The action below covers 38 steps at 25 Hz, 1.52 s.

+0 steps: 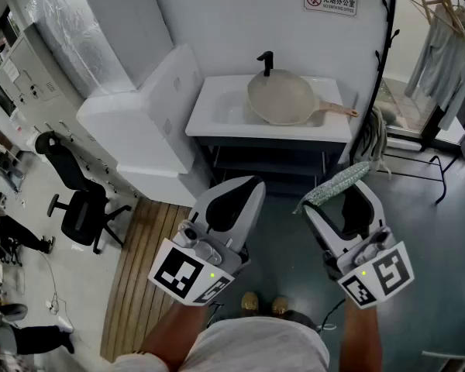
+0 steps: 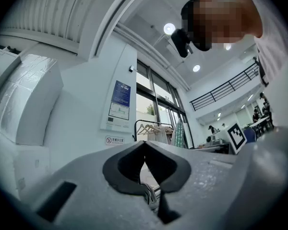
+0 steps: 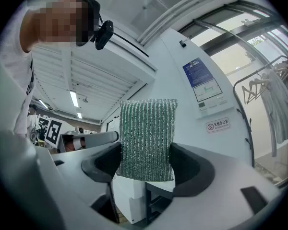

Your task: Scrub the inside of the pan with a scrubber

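A beige pan [image 1: 280, 98] with a pale handle lies in the white sink [image 1: 217, 107] at the far wall, under a black tap [image 1: 265, 62]. Both grippers are held well in front of the sink, over the floor. My right gripper [image 1: 335, 186] is shut on a green ribbed scrubber [image 1: 332, 184], which stands upright between its jaws [image 3: 147, 140]. My left gripper [image 1: 243, 186] is shut with nothing in it, and in the left gripper view its dark pads [image 2: 121, 169] meet at the tips. The pan does not show in either gripper view.
A large white appliance [image 1: 136, 126] stands left of the sink. A black office chair [image 1: 74, 192] and wooden floor strip [image 1: 143, 270] lie at the left. A clothes rack [image 1: 438, 45] with hanging garments stands at the right. A no-smoking sign [image 1: 330, 1] hangs on the wall.
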Available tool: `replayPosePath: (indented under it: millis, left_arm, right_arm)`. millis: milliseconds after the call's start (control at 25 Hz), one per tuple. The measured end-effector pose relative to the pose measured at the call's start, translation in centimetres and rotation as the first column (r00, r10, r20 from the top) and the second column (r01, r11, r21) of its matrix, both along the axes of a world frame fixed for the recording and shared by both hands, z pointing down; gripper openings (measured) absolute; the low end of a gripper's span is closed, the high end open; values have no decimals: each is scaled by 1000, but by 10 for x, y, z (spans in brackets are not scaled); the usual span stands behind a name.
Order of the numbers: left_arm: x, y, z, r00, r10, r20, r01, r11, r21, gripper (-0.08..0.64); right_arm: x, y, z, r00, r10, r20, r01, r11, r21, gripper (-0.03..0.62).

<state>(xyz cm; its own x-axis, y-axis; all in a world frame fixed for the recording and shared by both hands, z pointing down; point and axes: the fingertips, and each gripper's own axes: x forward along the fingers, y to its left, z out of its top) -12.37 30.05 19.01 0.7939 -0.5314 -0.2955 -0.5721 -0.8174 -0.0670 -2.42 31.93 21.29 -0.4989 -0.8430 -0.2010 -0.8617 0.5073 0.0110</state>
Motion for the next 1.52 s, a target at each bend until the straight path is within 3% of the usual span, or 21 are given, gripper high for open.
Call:
replayPosePath:
  millis: [640, 1520]
  left_arm:
    - [13, -9, 6, 1000, -18, 19, 19, 1000, -9, 15]
    - [59, -23, 14, 995, -92, 40, 93, 996, -12, 15]
  right_arm:
    - [9, -9, 7, 998, -42, 35, 43, 999, -20, 331]
    - [62, -23, 19, 995, -100, 20, 101, 994, -42, 331]
